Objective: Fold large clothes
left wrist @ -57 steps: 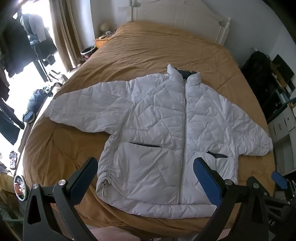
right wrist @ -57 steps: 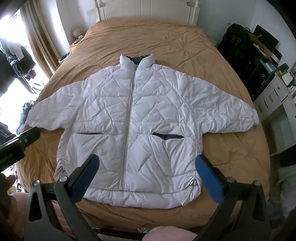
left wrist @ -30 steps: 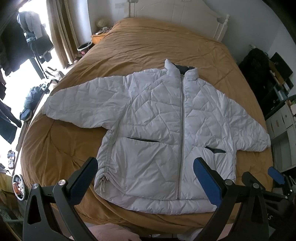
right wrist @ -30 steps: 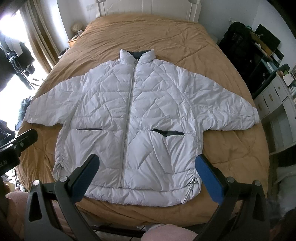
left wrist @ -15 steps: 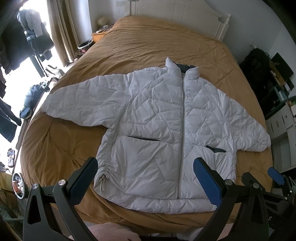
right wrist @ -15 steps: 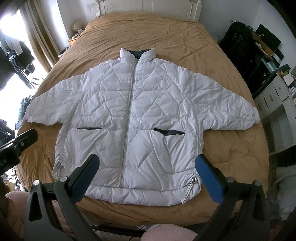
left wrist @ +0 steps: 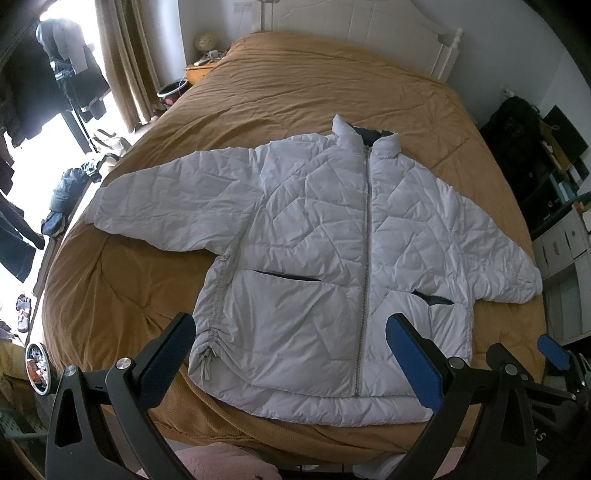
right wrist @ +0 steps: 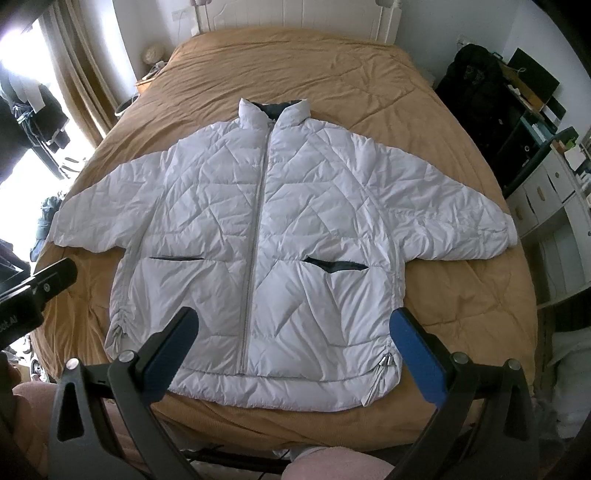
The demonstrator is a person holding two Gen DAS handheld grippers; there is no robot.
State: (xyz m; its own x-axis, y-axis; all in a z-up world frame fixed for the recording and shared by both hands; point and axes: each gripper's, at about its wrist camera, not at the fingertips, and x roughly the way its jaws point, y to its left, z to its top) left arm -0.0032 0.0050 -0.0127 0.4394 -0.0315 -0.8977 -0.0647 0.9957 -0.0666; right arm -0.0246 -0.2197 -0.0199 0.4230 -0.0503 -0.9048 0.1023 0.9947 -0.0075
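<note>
Hovering: left gripper (left wrist: 290,345) and right gripper (right wrist: 295,341), my jaws spread wide, holding nothing, above the hem.
Jacket (right wrist: 266,236): flat on the bed (right wrist: 461,317), zipped, front up, sleeves spread for folding.
Axis: zip runs hem to collar; collar points at headboard (right wrist: 288,16), away from me.

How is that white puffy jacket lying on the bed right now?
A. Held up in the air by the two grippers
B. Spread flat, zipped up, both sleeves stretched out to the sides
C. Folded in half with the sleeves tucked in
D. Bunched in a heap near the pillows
B: the jacket lies flat on the brown bedspread, zipper closed, sleeves out sideways, and both grippers, left and right, are open above its hem.
</note>
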